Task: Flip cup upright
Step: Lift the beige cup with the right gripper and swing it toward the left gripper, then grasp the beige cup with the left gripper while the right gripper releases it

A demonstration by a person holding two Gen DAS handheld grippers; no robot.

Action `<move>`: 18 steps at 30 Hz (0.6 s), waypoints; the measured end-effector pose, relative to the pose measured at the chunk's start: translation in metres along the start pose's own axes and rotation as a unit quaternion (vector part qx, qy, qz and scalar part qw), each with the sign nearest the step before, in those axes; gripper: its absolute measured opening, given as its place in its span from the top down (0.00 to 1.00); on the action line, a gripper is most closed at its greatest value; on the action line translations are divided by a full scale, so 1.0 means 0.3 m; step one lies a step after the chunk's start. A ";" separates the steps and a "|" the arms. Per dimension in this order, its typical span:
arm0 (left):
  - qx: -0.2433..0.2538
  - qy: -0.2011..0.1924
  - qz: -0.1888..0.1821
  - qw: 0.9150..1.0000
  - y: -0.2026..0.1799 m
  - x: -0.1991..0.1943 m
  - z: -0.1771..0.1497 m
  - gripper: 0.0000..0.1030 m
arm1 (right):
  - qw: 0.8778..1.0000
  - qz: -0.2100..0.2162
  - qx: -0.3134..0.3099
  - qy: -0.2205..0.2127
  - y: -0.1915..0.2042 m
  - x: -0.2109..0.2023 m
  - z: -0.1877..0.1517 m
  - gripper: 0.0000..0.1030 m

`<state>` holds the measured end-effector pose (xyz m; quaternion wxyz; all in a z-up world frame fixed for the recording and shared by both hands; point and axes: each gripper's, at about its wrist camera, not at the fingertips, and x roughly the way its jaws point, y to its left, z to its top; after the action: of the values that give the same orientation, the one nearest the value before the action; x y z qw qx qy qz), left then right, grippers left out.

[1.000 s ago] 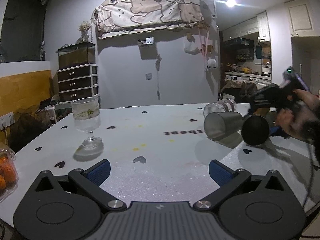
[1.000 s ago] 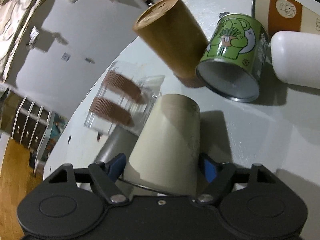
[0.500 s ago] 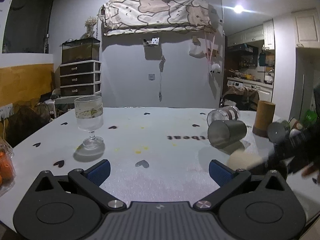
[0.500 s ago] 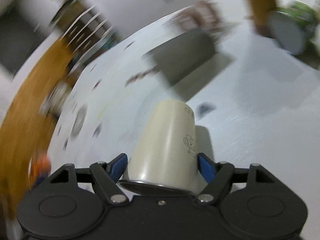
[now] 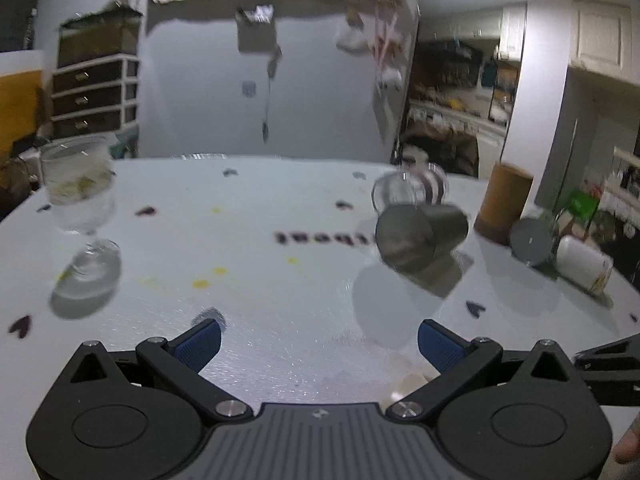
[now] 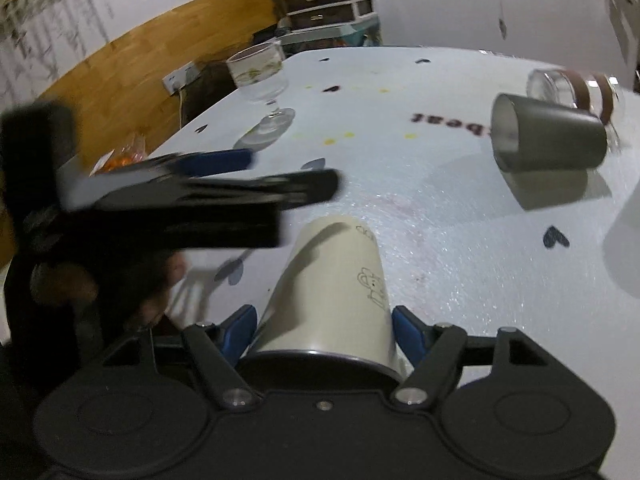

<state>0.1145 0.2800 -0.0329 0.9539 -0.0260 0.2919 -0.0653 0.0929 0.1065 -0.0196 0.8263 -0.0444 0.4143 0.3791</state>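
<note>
My right gripper (image 6: 322,330) is shut on a cream cup (image 6: 332,288) with a small cartoon print; its rim is toward the camera and its closed base points forward, low over the white table (image 6: 460,248). A sliver of this cup (image 5: 404,386) shows in the left wrist view, behind my right finger. My left gripper (image 5: 318,340) is open and empty above the table; it also shows blurred in the right wrist view (image 6: 224,176), just left of the cup.
A grey metal cup (image 6: 548,140) lies on its side with a clear glass (image 6: 572,86) behind it. A stemmed glass (image 6: 262,80) stands at the far left. A brown cylinder (image 5: 504,200), a can (image 5: 534,240) and a white bottle (image 5: 582,266) sit right.
My right gripper has carried the cream cup away from the pile toward the table's near middle, next to my left gripper. My left gripper has shifted closer and tilted.
</note>
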 end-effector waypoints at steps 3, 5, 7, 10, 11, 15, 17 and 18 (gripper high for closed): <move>0.027 0.021 -0.006 0.999 -0.020 0.039 -0.011 0.00 | 0.998 -0.023 -0.053 0.000 0.040 0.023 -0.012 0.23; 0.032 0.025 -0.006 0.999 -0.020 0.036 -0.025 0.00 | 0.995 -0.052 -0.080 0.001 0.056 0.023 -0.027 0.19; 0.027 0.027 -0.012 0.999 -0.006 0.021 -0.032 0.00 | 0.992 -0.079 -0.098 -0.001 0.061 0.023 -0.039 0.16; 0.016 0.029 -0.017 0.999 0.025 -0.011 -0.041 0.00 | 0.989 -0.105 -0.108 -0.005 0.051 0.001 -0.064 0.15; 0.012 0.029 -0.017 0.999 0.035 -0.022 -0.046 0.00 | 0.988 -0.115 -0.106 -0.008 0.044 -0.010 -0.073 0.15; -0.006 0.031 -0.018 0.999 0.057 -0.057 -0.070 0.00 | 0.987 -0.141 -0.077 -0.025 -0.005 -0.033 -0.092 0.15; -0.017 0.033 -0.026 0.999 0.066 -0.071 -0.084 0.00 | 0.987 -0.145 -0.055 -0.040 -0.031 -0.045 -0.100 0.15; -0.023 0.034 -0.028 0.999 0.068 -0.076 -0.091 0.00 | 0.987 -0.145 -0.043 -0.046 -0.044 -0.048 -0.103 0.15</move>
<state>0.0828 0.3031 -0.0447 0.9402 -0.0536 0.3251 -0.0861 0.0761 0.0765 -0.0327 0.8880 -0.1220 0.3484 0.2741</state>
